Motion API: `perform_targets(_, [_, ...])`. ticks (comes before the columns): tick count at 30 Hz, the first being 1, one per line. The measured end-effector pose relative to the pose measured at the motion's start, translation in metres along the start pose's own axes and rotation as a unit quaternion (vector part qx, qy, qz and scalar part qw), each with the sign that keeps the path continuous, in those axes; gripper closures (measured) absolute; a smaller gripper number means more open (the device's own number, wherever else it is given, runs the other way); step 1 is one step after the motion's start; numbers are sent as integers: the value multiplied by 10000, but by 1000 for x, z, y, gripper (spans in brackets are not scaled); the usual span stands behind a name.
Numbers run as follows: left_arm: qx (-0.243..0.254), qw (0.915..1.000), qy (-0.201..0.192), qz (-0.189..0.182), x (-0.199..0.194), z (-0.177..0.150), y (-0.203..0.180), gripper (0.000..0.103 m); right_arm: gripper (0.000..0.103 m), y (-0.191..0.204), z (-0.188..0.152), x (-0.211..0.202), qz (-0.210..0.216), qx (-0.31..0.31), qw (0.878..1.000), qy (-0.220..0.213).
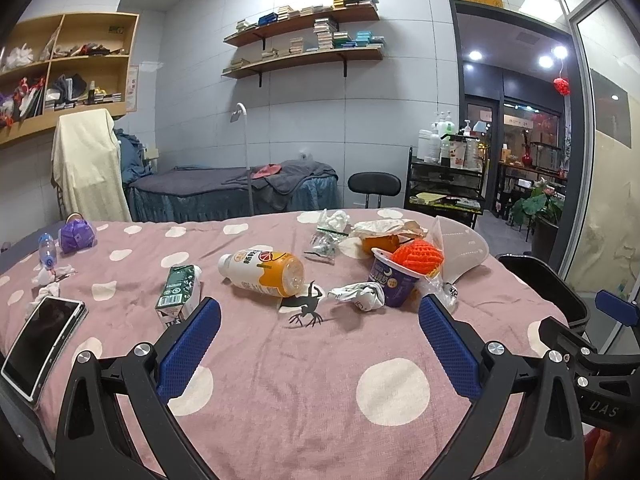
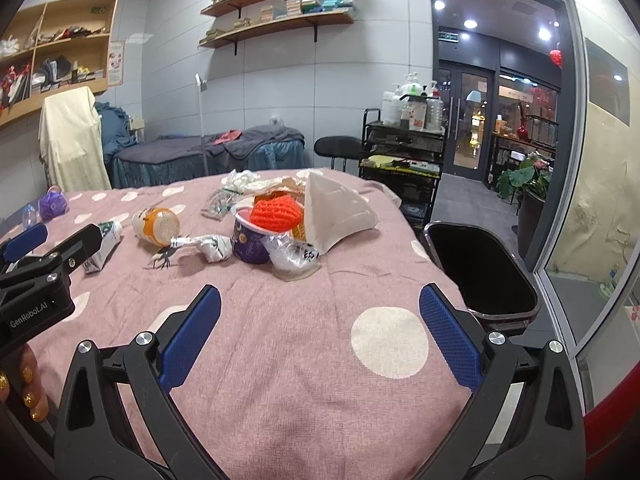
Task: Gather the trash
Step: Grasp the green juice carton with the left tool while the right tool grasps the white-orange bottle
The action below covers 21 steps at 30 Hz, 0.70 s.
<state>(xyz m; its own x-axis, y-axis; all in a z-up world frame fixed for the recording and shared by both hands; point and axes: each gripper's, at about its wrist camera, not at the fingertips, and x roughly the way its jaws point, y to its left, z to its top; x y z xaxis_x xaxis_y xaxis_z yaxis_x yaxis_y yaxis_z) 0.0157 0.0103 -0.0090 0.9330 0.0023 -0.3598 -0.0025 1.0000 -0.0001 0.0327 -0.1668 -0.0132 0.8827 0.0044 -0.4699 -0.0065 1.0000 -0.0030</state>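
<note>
While both claws hover spread and empty over the pink polka-dot bedspread [image 1: 304, 392], the left gripper [image 1: 320, 320] is nearer the toppled white-and-orange plastic bottle [image 1: 262, 273], lying just ahead-left with its long axis crosswise; the right gripper [image 2: 320, 308] sits beside the black bin [image 2: 480, 268].

Left gripper [image 1: 320, 312] spread wide, blue-padded fingers [image 1: 190, 350] far apart, nothing between them; held low and level, pointing forward; seen from the right wrist view as a black body at the left edge, with a bare hand [image 2: 24, 384] wrapped beneath it, nails painted glittery gold; right gripper [image 2: 320, 300] likewise spread wide and empty, blue-padded fingers [image 2: 450, 338] far apart; held level alongside the left.
</note>
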Motion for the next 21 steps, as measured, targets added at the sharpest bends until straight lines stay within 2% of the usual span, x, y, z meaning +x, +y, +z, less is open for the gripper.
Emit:
perform_targets(9, [-121, 9985, 485, 220, 23, -3, 20, 6, 5, 19, 4, 37, 309, -526, 9965, 565])
perform_targets(15, [-234, 9934, 1076, 322, 53, -3, 43, 6, 5, 41, 16, 68, 1033, -753, 9870, 974])
perform_targets(18, [-479, 9877, 1412, 473, 74, 5, 71, 6, 5, 58, 28, 83, 1426, -1028, 9782, 1104])
perform_targets(21, [-688, 9828, 1537, 756, 93, 21, 105, 7, 5, 71, 41, 98, 1852, -1070, 9686, 1265])
